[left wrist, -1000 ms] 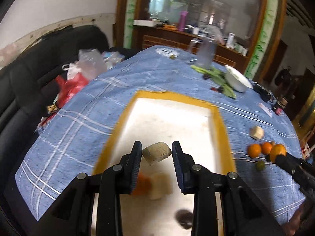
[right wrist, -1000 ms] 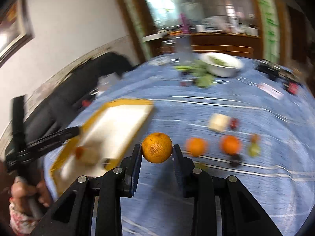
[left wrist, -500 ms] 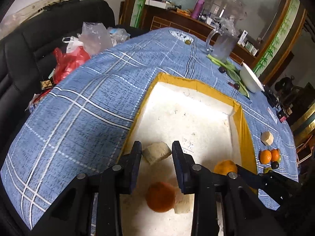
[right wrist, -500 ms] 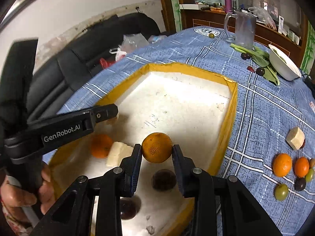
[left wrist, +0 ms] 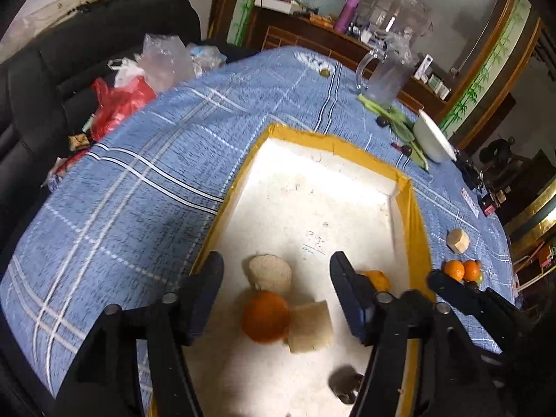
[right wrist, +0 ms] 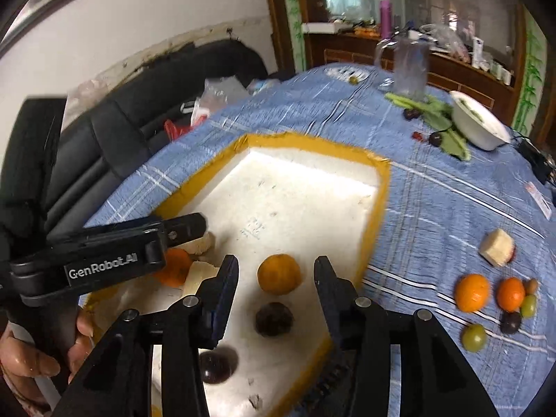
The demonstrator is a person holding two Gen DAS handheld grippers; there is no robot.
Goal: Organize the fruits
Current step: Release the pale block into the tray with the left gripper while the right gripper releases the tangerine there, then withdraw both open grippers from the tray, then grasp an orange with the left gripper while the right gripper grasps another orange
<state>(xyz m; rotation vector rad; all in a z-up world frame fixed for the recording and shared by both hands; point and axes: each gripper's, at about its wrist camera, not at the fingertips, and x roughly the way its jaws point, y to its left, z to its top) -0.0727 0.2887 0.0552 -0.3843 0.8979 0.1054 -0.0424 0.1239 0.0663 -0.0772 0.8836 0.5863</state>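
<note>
Both the left gripper (left wrist: 274, 278) and right gripper (right wrist: 276, 274) are now spread: the pale chunk (left wrist: 270, 272) and orange (right wrist: 279, 274) have been released near the tray's (left wrist: 415, 215) near edge. Loose fruit (right wrist: 473, 292) remains on the tablecloth.

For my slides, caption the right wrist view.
Open right gripper above an orange resting in the yellow-rimmed foam tray.

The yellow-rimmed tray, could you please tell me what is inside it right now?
Inside the tray: two oranges, two pale fruit chunks and two dark round fruits. The grippers cover its near end.
</note>
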